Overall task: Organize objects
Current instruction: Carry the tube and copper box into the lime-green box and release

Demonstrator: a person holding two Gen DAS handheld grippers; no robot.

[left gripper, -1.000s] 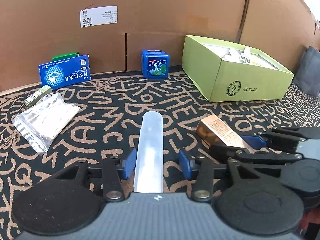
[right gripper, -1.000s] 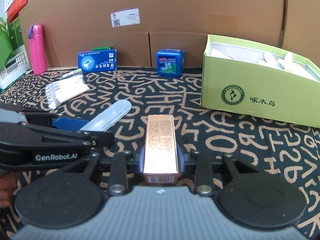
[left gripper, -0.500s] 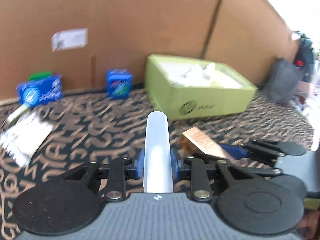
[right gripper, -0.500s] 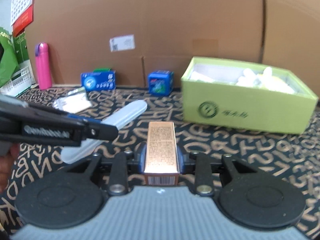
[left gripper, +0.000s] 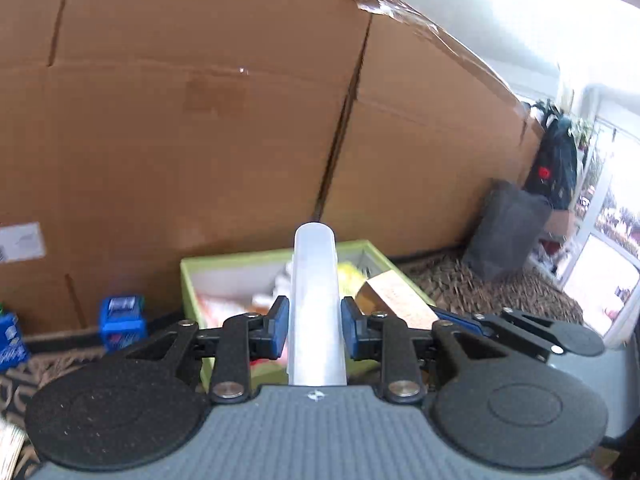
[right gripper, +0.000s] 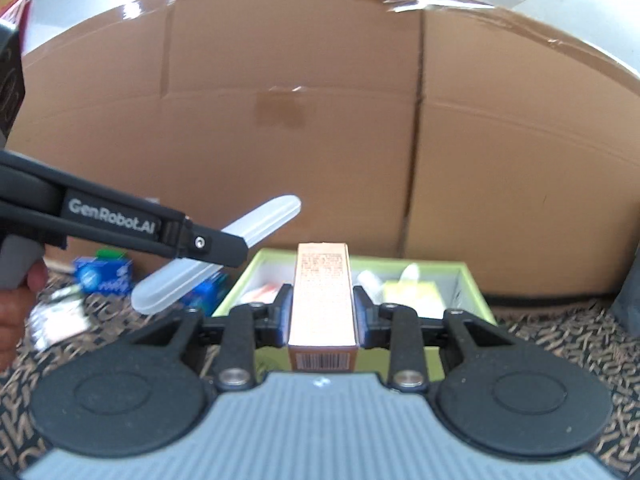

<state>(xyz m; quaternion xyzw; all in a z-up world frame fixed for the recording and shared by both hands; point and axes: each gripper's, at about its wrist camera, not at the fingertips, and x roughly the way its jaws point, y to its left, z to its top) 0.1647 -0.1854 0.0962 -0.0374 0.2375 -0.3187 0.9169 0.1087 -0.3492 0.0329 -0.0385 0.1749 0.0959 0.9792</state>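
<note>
My left gripper is shut on a long translucent white case and holds it in the air, pointing at the open green box. My right gripper is shut on a copper-coloured carton, also raised in front of the green box. In the right wrist view the left gripper shows at the left with the white case sticking out. In the left wrist view the copper carton and right gripper show at the right.
The green box holds several white and yellow packets. A blue mentos box and a blue medicine box stand by the cardboard wall. A clear bag lies on the patterned cloth. A dark bag stands at the right.
Both grippers lifted off the cloth and moved up toward the green box, carrying the case and the carton. The left gripper closed on the white case.
</note>
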